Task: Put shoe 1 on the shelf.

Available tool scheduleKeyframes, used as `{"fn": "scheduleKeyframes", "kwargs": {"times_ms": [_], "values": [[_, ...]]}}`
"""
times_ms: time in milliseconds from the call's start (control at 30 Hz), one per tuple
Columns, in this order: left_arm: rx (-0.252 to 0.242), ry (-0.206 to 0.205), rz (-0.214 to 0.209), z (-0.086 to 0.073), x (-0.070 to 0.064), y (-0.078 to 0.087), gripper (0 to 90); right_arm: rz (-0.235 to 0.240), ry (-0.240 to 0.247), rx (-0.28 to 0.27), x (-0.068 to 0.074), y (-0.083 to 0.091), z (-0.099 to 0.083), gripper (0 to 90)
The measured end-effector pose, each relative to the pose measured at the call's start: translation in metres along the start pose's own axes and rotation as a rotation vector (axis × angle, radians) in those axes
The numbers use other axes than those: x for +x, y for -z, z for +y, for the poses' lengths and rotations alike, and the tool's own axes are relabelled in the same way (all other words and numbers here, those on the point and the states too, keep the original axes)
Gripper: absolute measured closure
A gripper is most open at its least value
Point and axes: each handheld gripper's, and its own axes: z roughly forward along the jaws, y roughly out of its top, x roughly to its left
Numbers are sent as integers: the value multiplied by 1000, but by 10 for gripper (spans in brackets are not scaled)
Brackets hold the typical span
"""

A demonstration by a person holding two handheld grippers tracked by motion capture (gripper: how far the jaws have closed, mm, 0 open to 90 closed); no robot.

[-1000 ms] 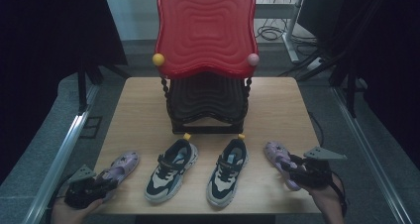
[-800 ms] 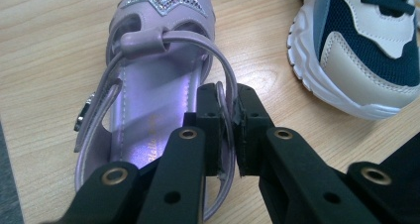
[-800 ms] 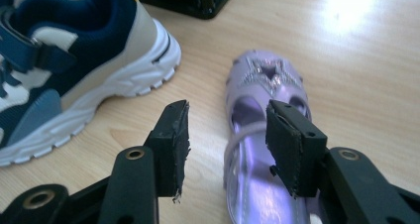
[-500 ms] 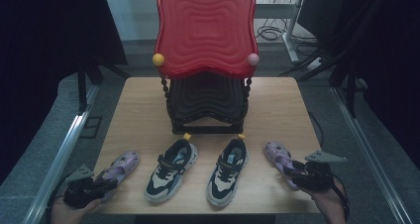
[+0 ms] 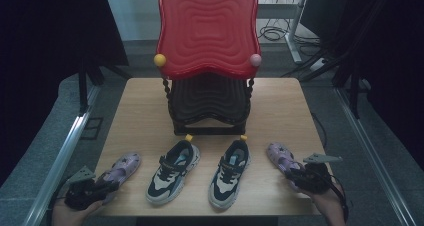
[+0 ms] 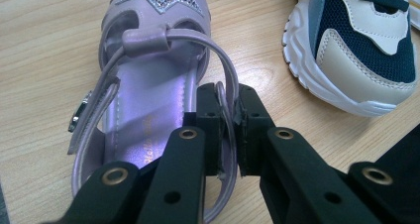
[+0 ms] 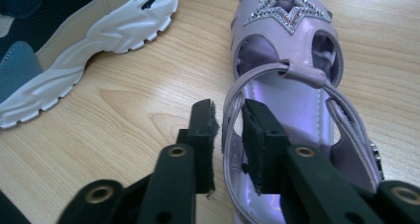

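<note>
The left hand-held gripper (image 6: 228, 130) is pinching the heel strap of the left purple sandal (image 5: 120, 167) at the tabletop's (image 5: 280, 106) seven o'clock; the right hand-held gripper (image 7: 229, 135) is straddling the right purple sandal's (image 5: 280, 156) strap at five o'clock, jaws not yet clamped, probably for lifting both together.

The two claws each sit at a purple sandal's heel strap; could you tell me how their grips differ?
The left claw has its jaws pressed shut on the strap of the left purple sandal; the right claw has jaws apart around the strap of the right purple sandal, with a gap showing. The left claw sits at the table's left front corner, the right at its right. Both sandals rest flat.
</note>
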Motion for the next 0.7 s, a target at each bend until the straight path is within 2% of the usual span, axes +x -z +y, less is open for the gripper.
{"fn": "scheduleKeyframes", "kwargs": {"times_ms": [133, 433, 600, 700], "values": [[-1, -2, 0, 0, 0, 0, 832, -3, 3, 5, 0, -3, -1, 829], [0, -7, 15, 1, -1, 1, 846, -8, -7, -10, -2, -1, -1, 852], [-16, 21, 14, 3, 1, 3, 854, 2, -10, -26, -3, -1, -1, 854], [-30, 30, 3, 4, 2, 3, 856, 23, -35, -39, -6, 0, -2, 856]]}}
